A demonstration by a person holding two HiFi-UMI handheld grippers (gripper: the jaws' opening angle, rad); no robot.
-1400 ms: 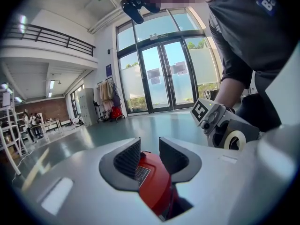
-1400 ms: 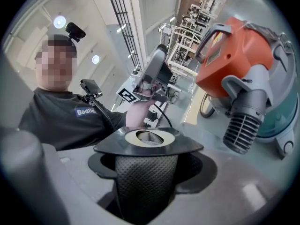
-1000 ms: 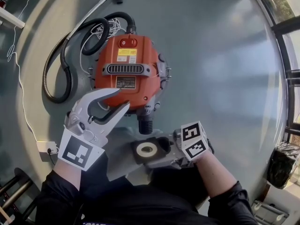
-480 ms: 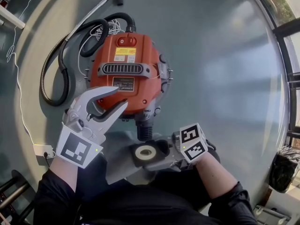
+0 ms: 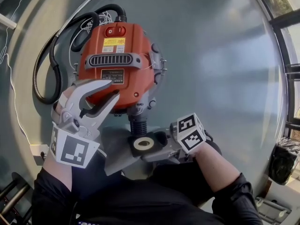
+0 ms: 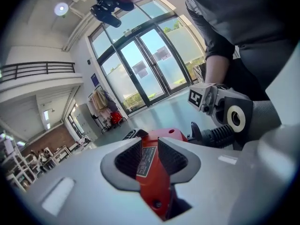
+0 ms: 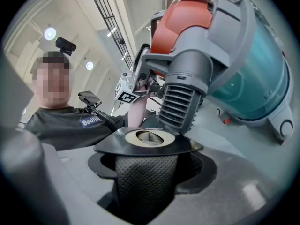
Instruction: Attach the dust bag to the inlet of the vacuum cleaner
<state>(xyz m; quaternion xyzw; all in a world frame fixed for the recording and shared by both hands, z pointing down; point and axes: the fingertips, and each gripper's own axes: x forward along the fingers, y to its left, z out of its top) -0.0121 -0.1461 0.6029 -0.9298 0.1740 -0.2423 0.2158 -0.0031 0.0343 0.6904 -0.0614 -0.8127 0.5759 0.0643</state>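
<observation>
With the right gripper [image 7: 146, 191] pinching the dust bag [image 7: 140, 146], we centre its ring [image 5: 143, 143] on the ribbed inlet [image 5: 137, 124]. The left gripper [image 5: 112, 90] has spread jaws that have just been closing, and they frame the orange housing [image 5: 117, 41] unclamped.

Bright daylight thru windows [image 6: 150, 64]; fisheye edges

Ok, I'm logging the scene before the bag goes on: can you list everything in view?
vacuum cleaner: one, orange, grey handle, floor centre.
inlet: one, dark, ribbed, vacuum's near end.
hose: one, black, coiled left of the vacuum.
cable: one, white, far left.
socket block: one, white, lower left.
sack: one, black, right edge.
dust bag: one, grey, black collar, cream ring, beside the inlet.
left gripper: grey, open over the vacuum; jaws just closed slightly, gripping nothing.
right gripper: grey, shut on the dust bag.
</observation>
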